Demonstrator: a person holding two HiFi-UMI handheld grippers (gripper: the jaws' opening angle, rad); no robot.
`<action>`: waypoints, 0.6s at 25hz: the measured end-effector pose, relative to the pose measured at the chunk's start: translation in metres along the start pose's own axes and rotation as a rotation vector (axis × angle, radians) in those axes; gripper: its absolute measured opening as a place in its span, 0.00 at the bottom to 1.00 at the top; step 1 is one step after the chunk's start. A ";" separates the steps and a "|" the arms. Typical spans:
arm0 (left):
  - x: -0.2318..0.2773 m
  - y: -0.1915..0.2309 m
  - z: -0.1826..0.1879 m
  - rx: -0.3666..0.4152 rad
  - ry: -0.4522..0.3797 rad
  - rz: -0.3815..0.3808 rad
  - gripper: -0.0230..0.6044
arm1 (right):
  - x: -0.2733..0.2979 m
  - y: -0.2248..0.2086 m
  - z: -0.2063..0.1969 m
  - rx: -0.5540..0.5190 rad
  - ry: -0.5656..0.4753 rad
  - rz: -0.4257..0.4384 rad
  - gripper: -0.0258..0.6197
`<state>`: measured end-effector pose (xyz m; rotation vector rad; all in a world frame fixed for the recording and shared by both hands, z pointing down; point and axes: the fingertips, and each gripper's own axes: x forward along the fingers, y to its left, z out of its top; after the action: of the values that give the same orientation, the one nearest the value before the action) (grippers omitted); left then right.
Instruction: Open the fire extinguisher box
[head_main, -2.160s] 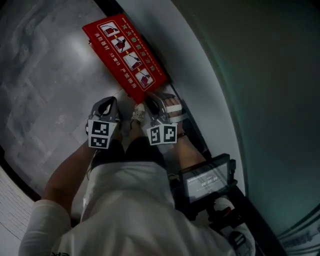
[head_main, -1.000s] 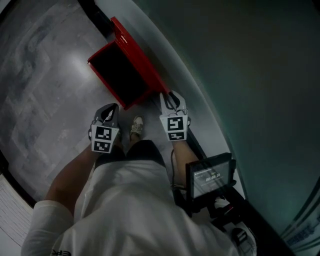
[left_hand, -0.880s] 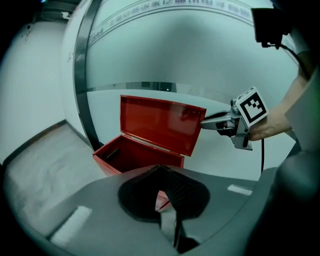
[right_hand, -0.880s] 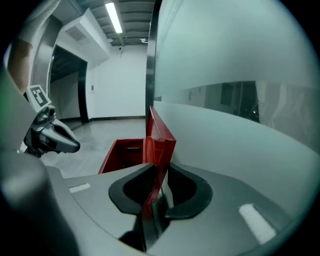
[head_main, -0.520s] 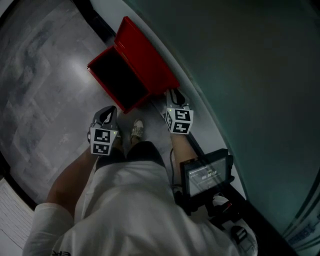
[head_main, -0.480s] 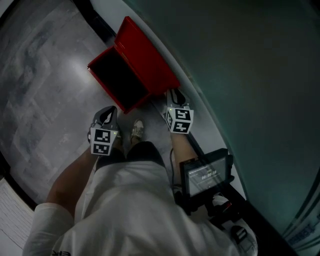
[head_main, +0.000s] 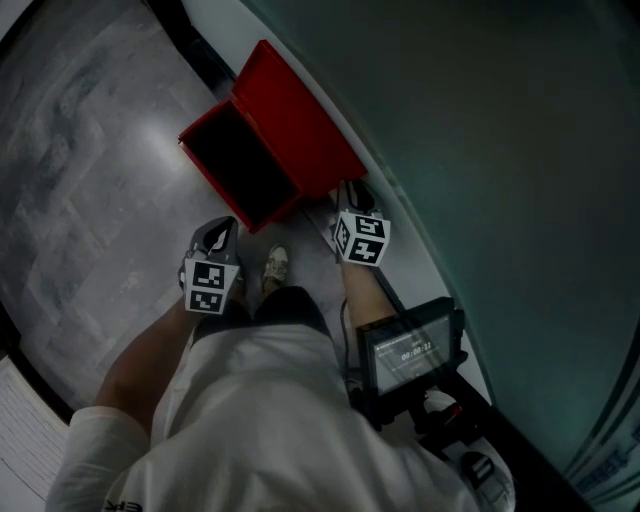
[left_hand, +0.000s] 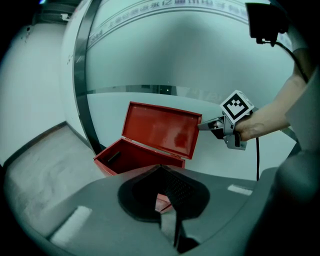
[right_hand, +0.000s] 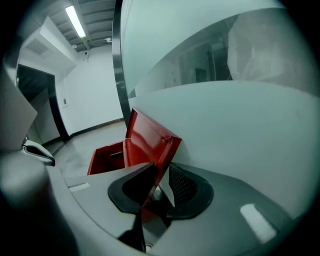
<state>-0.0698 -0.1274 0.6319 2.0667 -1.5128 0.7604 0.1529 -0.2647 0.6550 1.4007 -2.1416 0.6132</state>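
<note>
The fire extinguisher box (left_hand: 145, 159) sits on the grey floor (head_main: 90, 150), right up against the pale curved wall (left_hand: 175, 65), and it's open! The red lid (left_hand: 162, 127) stands raised behind the box, tilted back toward the wall. The right gripper (left_hand: 202, 126) has that lid by its upper corner, and its own view shows the lid's edge running down between the two jaws, clamped there. Looking into the box, there are red inner walls and a short dark mark on the far one. From the head view the interior is just deep shadow, so what lies at the bottom can't be made out. The left gripper (head_main: 222, 232) hangs back on the near side of the box, well apart from it, jaws together and holding nothing.
</note>
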 end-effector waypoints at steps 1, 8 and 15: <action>0.001 0.000 0.000 0.000 -0.001 0.000 0.04 | 0.001 0.000 0.000 0.004 0.002 -0.003 0.19; 0.000 0.004 0.003 0.003 -0.007 0.011 0.04 | 0.002 0.000 0.001 -0.009 0.013 0.001 0.20; -0.009 0.010 0.006 -0.046 -0.052 0.063 0.04 | -0.018 0.002 -0.006 -0.012 -0.013 0.021 0.24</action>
<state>-0.0804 -0.1276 0.6217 2.0284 -1.6149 0.6939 0.1586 -0.2474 0.6479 1.3807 -2.1694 0.5999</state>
